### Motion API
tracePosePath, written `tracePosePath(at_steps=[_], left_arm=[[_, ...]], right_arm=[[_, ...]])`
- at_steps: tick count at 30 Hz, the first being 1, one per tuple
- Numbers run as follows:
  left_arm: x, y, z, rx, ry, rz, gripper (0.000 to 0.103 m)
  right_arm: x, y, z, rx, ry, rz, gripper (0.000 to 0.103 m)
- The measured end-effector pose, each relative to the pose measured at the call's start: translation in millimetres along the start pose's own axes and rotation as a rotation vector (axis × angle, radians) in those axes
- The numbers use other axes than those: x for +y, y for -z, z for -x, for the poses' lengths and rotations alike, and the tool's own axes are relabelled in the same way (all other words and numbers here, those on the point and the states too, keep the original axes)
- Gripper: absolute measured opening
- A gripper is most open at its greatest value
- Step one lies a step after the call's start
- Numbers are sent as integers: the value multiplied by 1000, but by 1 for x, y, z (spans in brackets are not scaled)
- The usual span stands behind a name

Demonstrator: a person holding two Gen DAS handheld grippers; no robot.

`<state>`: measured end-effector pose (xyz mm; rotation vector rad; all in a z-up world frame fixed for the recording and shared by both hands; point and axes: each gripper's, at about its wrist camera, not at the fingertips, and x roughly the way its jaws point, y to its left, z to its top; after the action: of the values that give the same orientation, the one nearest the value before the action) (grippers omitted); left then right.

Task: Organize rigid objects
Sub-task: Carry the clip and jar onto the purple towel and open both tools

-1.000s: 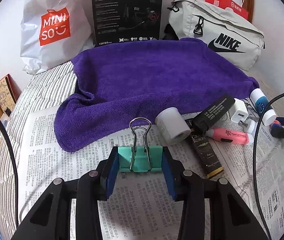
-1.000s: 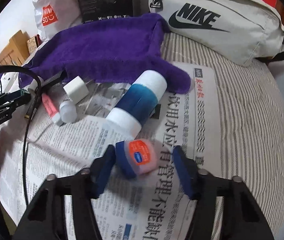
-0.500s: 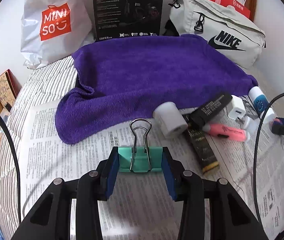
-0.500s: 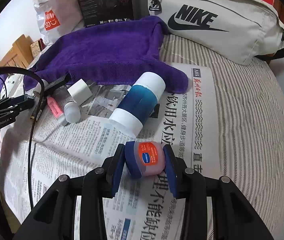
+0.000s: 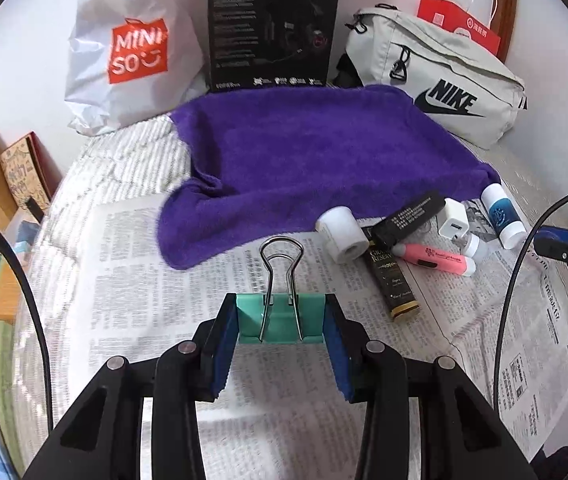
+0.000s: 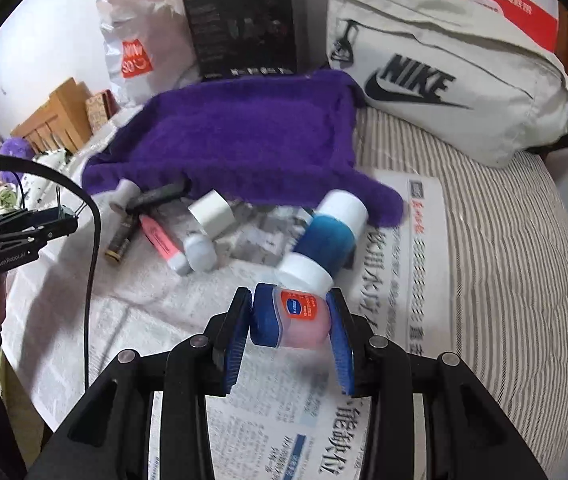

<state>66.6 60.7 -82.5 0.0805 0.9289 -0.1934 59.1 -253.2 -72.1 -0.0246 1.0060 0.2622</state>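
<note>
My left gripper [image 5: 282,330] is shut on a teal binder clip [image 5: 280,320] and holds it above the newspaper [image 5: 132,300], its wire handles pointing forward. My right gripper [image 6: 290,322] is shut on a small pink jar with a blue lid [image 6: 290,318] and holds it above the newspaper [image 6: 404,264]. A purple towel [image 5: 316,160] lies spread further back; it also shows in the right wrist view [image 6: 244,136]. Along its near edge lie a white roll [image 5: 342,232], a black box [image 5: 408,216], a white charger [image 5: 454,220], a pink highlighter [image 5: 434,258] and a blue-and-white bottle [image 6: 324,240].
A dark gold-printed box [image 5: 392,284] lies on the newspaper. A Miniso bag [image 5: 132,48], a black carton [image 5: 270,28] and a Nike bag [image 5: 436,76] stand along the back wall. A cable [image 5: 524,260] hangs at the right. Striped bedding [image 6: 504,240] lies under everything.
My right gripper closed on the pink jar and lifted it off the newspaper. My left gripper, still holding the clip, pulled back and rose a little.
</note>
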Motion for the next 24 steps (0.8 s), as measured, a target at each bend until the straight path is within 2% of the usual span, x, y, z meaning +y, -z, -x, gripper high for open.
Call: tracePosePath(at_steps=[6,12,18,24], left_arm=[[14,-10,18,-22,-29,11,39],[23,-39,31,-50,-33,0,39],[26,-75,23,-65,0,-5,39],[31,-111,-5,-64,25,3,39]], right_arm=[[7,-22,1,-47,-15,18,38],[18,-61,1,-100,-20,51,38],[18,-100,-5,-136,-25,22,38],[11,-138,-27,-143,-21,6,38]])
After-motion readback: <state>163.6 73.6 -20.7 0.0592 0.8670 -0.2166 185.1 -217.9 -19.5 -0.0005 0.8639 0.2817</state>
